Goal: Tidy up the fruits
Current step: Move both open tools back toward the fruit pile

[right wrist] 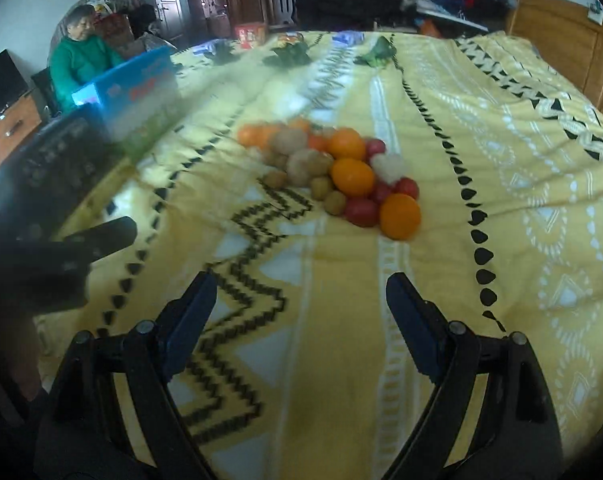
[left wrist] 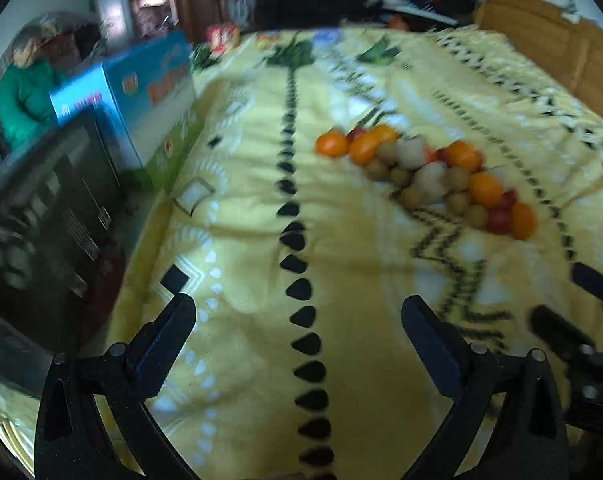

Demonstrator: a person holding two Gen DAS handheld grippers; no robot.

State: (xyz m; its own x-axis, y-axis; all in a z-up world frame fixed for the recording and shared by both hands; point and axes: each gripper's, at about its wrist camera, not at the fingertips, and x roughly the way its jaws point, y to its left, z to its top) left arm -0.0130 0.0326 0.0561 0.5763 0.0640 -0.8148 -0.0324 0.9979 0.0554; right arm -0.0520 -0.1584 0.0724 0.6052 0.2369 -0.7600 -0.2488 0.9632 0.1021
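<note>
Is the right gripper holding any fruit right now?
No, the right gripper is open and empty above the blanket, short of the fruit pile.

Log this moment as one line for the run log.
stage: approach | left gripper: open, empty | right gripper: open, empty | fruit pile: mixed, untouched on yellow blanket | blue box: left of pile

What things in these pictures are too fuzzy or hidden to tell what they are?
- Left wrist view: the fruit pile is motion-blurred; the small brownish pieces cannot be identified.
- Both views: print on the blue box is smeared, unreadable.
- Right wrist view: the dark shape at left is blurred; part of the left hand-held gripper covers it.
- Far green items are too small.
</note>
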